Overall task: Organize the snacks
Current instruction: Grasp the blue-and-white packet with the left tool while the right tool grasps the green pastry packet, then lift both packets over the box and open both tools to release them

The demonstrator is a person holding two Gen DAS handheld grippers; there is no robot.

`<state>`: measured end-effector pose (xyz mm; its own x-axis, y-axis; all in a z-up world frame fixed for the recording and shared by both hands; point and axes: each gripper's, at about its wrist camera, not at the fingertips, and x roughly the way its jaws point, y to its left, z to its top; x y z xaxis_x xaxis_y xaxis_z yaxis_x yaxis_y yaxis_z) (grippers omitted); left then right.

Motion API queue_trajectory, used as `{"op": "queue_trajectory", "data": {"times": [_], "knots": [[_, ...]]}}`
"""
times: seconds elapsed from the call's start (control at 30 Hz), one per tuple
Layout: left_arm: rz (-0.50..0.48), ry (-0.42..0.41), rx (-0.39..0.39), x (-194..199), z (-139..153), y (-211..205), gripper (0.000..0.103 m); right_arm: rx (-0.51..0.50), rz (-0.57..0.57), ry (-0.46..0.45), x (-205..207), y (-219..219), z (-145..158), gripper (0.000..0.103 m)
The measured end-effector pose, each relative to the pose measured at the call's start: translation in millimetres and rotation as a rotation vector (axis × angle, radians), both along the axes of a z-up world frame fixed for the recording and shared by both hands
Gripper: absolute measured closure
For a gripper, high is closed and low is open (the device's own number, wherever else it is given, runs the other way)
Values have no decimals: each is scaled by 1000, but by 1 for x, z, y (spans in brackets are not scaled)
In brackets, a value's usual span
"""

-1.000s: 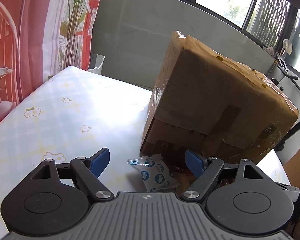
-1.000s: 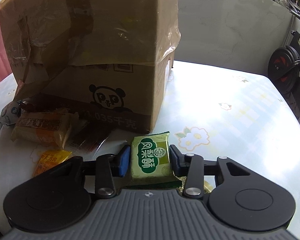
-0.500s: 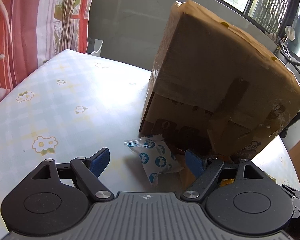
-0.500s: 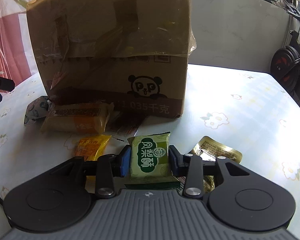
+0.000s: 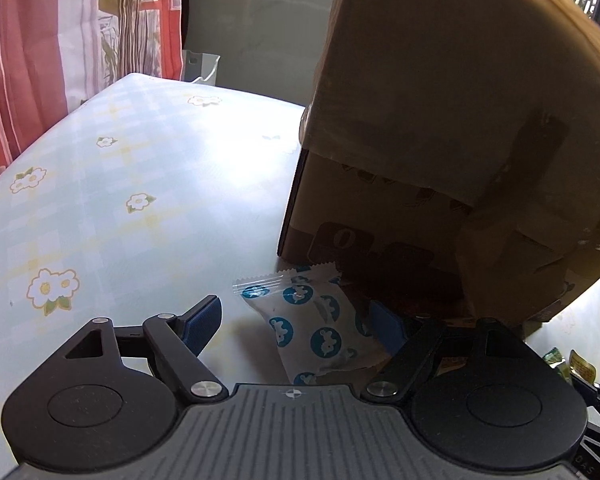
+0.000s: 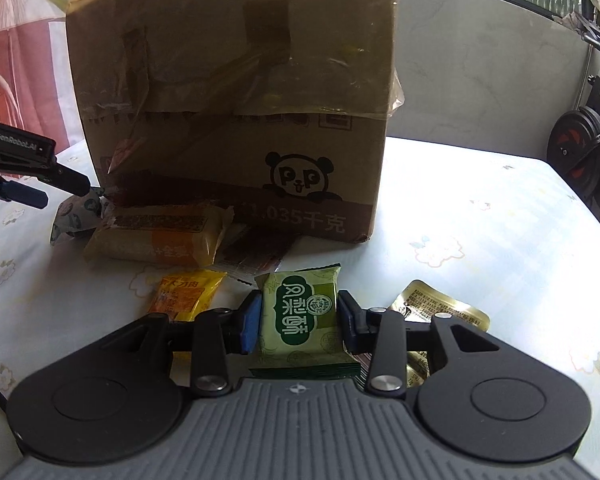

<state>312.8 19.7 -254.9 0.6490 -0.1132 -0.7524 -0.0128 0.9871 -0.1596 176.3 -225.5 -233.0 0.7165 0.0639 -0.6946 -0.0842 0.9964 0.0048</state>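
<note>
- The right tongs (image 6: 298, 322) clamp a green pastry packet (image 6: 300, 316) just above the tabletop (image 6: 480, 216), in front of the cardboard box (image 6: 236, 92).
- The left tongs (image 5: 296, 320), jaws wide and just closing slightly, straddle a white blue-dotted candy packet (image 5: 312, 324) lying against the box's corner, pads not touching.

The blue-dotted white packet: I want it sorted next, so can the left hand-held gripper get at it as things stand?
Probably yes: the left hand-held gripper is open around the blue-dotted packet, nothing between, though the cardboard box crowds one side.
</note>
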Motion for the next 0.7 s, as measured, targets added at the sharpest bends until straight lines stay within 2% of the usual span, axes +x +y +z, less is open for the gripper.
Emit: {"op": "queue_trajectory", "data": {"times": [0.13, 0.2, 0.23, 0.33, 0.57, 0.7], "knots": [[34, -8, -51, -2, -12, 6, 25, 17, -5, -12, -2, -3, 2, 61], [28, -20, -50, -4, -11, 6, 37, 17, -3, -9, -2, -3, 2, 61], [13, -21, -64, -5, -11, 7, 48, 15, 0, -7, -1, -2, 2, 61], [5, -32, -41, -13, -7, 7, 56, 7, 8, -4, 0, 0, 1, 61], [9, -47, -39, -44, -2, 18, 58, 8, 5, -11, 0, 0, 0, 61], [-22, -115, -29, -55, 14, 18, 58, 9, 6, -20, -2, 1, 1, 61]]}}
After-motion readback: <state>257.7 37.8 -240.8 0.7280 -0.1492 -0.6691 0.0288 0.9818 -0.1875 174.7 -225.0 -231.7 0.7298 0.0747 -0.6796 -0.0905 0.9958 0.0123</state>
